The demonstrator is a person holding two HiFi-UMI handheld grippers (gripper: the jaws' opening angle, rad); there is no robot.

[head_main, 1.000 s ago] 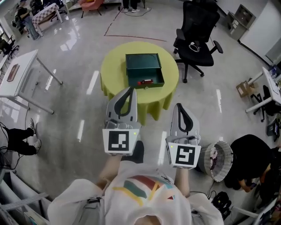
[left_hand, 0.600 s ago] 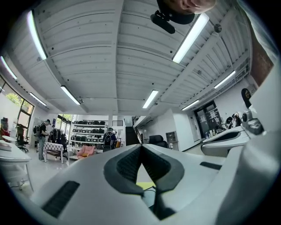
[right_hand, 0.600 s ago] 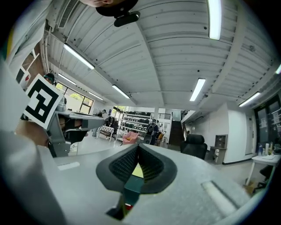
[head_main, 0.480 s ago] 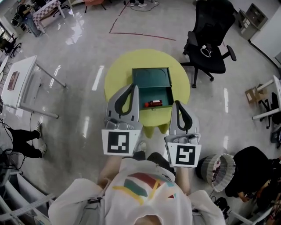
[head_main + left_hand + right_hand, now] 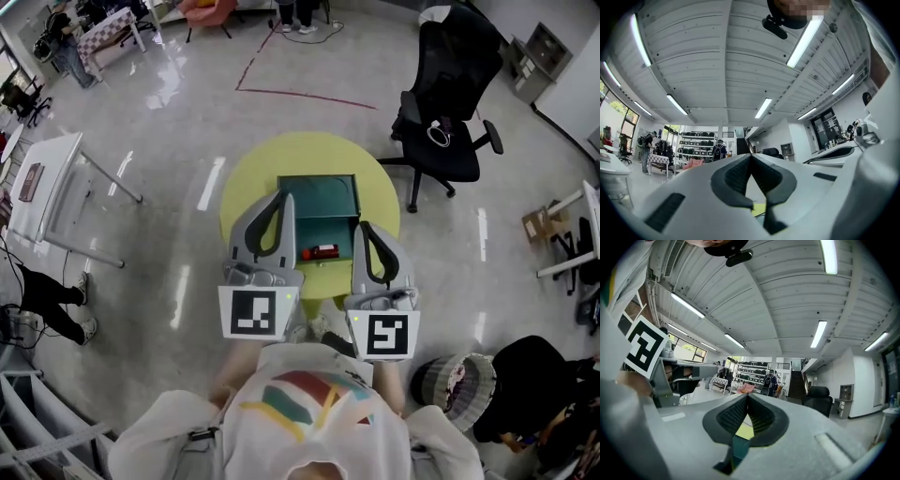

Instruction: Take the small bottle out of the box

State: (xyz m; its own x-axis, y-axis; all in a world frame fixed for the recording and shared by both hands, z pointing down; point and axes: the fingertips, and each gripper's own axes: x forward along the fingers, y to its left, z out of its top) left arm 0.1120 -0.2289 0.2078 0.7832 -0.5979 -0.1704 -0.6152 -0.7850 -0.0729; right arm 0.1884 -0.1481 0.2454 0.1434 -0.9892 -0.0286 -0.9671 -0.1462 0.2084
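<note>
In the head view a dark green box (image 5: 323,202) stands open on a round yellow table (image 5: 253,178). A small red bottle (image 5: 321,251) lies in the box near its front edge. My left gripper (image 5: 284,195) is held over the box's left side with its jaws shut and nothing in them. My right gripper (image 5: 363,227) hangs at the box's right front corner, also shut and empty. In the left gripper view the left gripper (image 5: 750,155) points level across the room, tips touching. The right gripper (image 5: 747,396) looks the same in the right gripper view, with a slip of yellow table below it.
A black office chair (image 5: 448,84) stands behind the table to the right. A white desk (image 5: 47,178) is at the left. A round basket (image 5: 452,380) and a crouching person (image 5: 530,380) are at the lower right. Red tape (image 5: 305,94) marks the floor beyond.
The person has walked up to the table. Both grippers have moved forward from short of the table to the box's sides, and stay shut.
</note>
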